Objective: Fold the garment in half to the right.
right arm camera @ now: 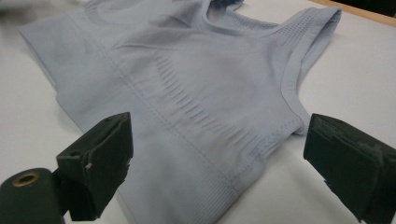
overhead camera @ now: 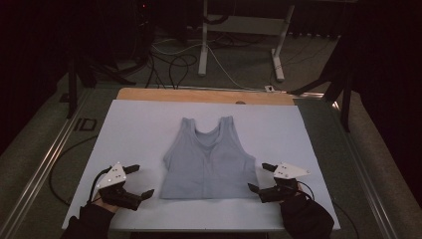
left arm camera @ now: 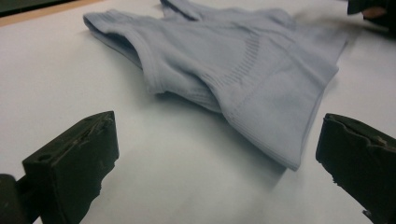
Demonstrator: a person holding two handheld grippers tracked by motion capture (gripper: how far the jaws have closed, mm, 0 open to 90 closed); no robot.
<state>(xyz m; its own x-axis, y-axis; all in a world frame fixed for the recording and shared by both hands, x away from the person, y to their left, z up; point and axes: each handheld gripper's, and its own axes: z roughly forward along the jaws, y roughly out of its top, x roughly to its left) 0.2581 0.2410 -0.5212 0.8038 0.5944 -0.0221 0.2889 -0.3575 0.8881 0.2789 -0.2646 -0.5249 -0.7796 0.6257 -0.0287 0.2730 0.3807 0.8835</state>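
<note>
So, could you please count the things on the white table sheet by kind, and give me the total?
Light blue-grey knitted cropped tank top: 1
Black two-jaw grippers, both open, one each side of the top: 2, the left gripper and the right gripper
Total: 3

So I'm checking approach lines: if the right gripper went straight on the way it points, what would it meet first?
Probably the light blue crop top: its side near the hem lies just ahead of the open right gripper.
</note>
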